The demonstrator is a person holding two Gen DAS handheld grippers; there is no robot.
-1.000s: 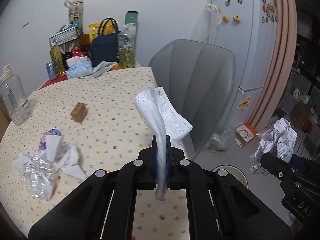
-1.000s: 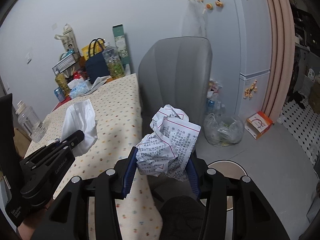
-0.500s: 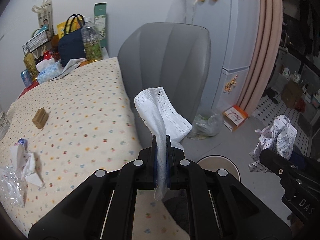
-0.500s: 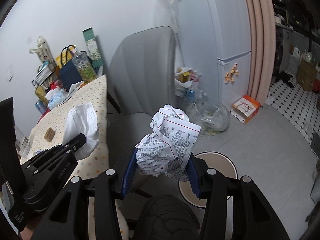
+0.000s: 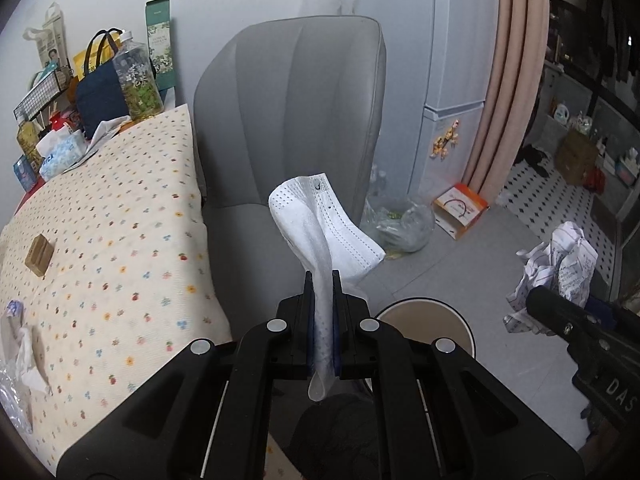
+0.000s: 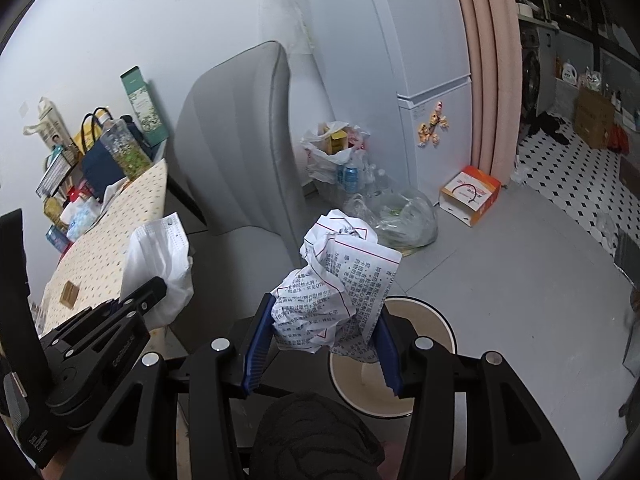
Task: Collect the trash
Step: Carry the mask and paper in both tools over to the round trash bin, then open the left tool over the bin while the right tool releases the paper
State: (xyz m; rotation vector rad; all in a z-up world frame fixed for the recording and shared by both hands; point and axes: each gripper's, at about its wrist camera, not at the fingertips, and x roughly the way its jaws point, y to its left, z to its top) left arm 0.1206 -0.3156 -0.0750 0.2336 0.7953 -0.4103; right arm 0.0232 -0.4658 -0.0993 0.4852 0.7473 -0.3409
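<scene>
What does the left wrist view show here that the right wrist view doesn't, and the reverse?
Only the left wrist view shows the crumpled tissue and plastic left on the table. Only the right wrist view shows the white bag with cans behind the chair. Both show the left gripper shut on the face mask, the right gripper shut on the crumpled paper, and the bin below.

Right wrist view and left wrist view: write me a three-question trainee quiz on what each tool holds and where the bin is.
1. True or false: the left tool is shut on a white face mask.
2. The right tool grips: A) a can, B) crumpled printed paper, C) a bottle.
3. Fill in: the round bin stands on the ____, beside the grey chair.

Key: 1 true; 2 B; 3 floor.
</scene>
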